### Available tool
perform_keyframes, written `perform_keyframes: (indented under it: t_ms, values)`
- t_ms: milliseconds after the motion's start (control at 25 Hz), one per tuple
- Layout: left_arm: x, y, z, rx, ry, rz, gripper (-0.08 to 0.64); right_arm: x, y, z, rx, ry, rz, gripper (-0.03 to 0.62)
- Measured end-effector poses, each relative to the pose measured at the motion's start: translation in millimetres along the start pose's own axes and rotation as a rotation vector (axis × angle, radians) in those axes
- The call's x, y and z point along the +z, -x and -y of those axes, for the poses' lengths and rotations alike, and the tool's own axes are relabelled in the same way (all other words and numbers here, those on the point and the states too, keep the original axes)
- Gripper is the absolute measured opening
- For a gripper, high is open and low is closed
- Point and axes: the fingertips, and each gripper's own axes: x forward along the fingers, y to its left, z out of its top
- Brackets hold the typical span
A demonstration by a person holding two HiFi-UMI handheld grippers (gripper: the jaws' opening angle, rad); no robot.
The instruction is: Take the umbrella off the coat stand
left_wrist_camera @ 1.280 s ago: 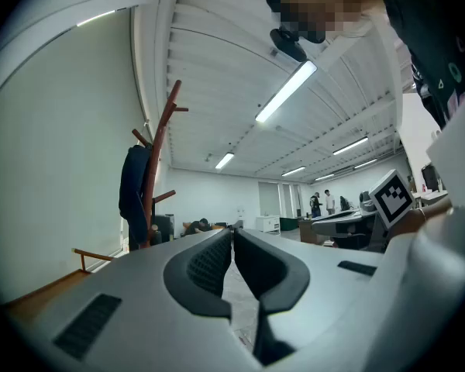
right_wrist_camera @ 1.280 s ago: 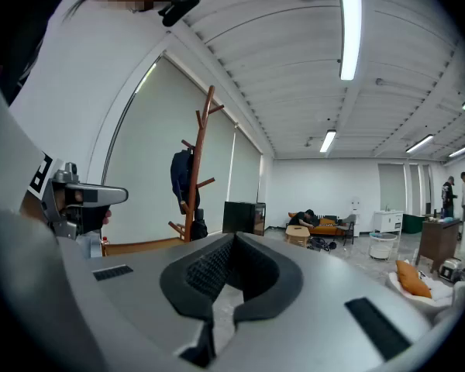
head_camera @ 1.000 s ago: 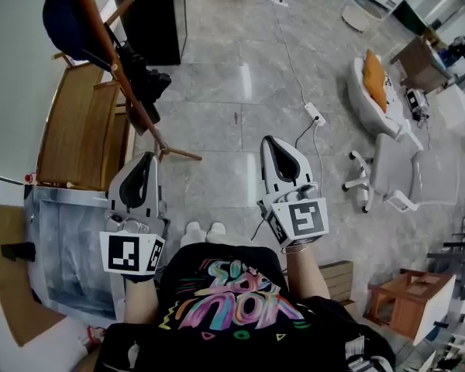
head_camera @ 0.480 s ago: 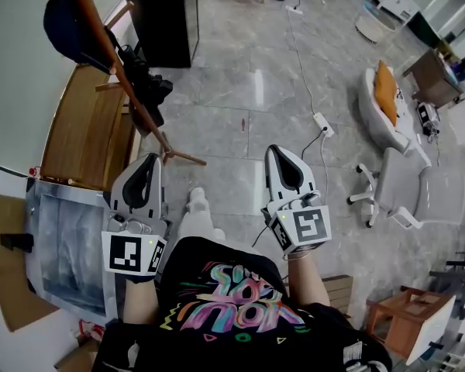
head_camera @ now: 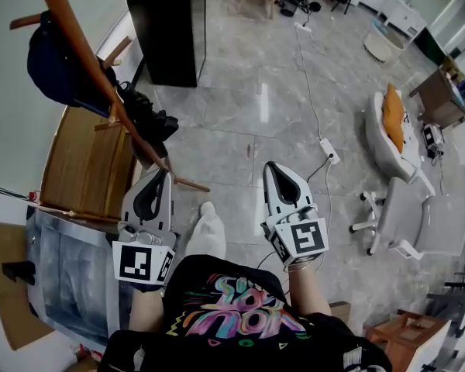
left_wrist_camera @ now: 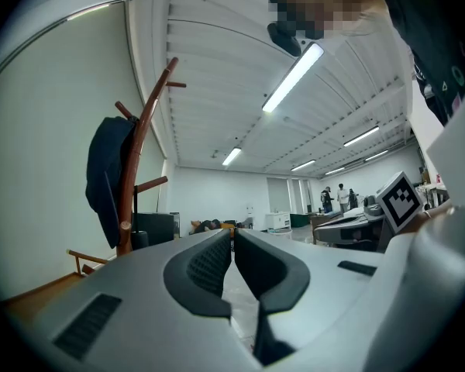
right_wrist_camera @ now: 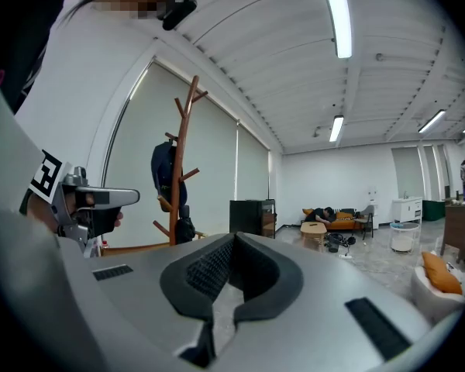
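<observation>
A wooden coat stand (head_camera: 101, 76) leans across the upper left of the head view, and its base lies just past my left gripper (head_camera: 163, 173). A dark blue garment (head_camera: 50, 60) hangs high on it. Lower down hangs a black bundle (head_camera: 143, 118) that looks like the folded umbrella. My left gripper (left_wrist_camera: 232, 232) is shut and empty, with the stand (left_wrist_camera: 136, 169) to its left. Also shut and empty, my right gripper (head_camera: 273, 163) is held level, further right. In the right gripper view (right_wrist_camera: 234, 237) the stand (right_wrist_camera: 178, 169) and the black bundle (right_wrist_camera: 184, 229) lie ahead on the left.
A black cabinet (head_camera: 167, 22) stands behind the stand. A wooden panel (head_camera: 77, 146) and a metal sheet (head_camera: 70, 262) lie along the left wall. White chairs (head_camera: 399, 200) and a power strip with its cable (head_camera: 329, 149) are on the right. One foot (head_camera: 205, 231) is stepped forward.
The person has stepped forward, carrying both grippers towards the coat stand, whose base is now close to the left gripper's tip. Both jaws stayed shut.
</observation>
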Motion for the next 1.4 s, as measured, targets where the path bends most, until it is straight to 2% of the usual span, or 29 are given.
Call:
perform_keyframes:
  t_ms: [440, 800, 920, 1040, 1240, 1400]
  values:
    - [8, -135, -90, 0.041, 0.002, 0.015, 0.032, 36, -176, 44, 0.082, 0.032, -0.002, 0.014]
    - [6, -171, -131, 0.102, -0.008, 0.005, 0.032, 48, -256, 42, 0.174, 0.041, -0.006, 0.014]
    - [3, -170, -142, 0.168, -0.009, -0.014, 0.032, 50, -275, 34, 0.239, 0.038, -0.010, 0.014]
    - [5, -168, -146, 0.251, -0.007, -0.010, 0.032, 51, -294, 26, 0.338, 0.047, -0.009, 0.014]
    - [16, -170, -148, 0.446, 0.042, 0.040, 0.032, 58, -325, 9, 0.534, 0.074, 0.010, 0.014]
    - [12, -160, -146, 0.605, -0.018, 0.011, 0.032, 61, -347, -5, 0.714, 0.104, 0.024, 0.014]
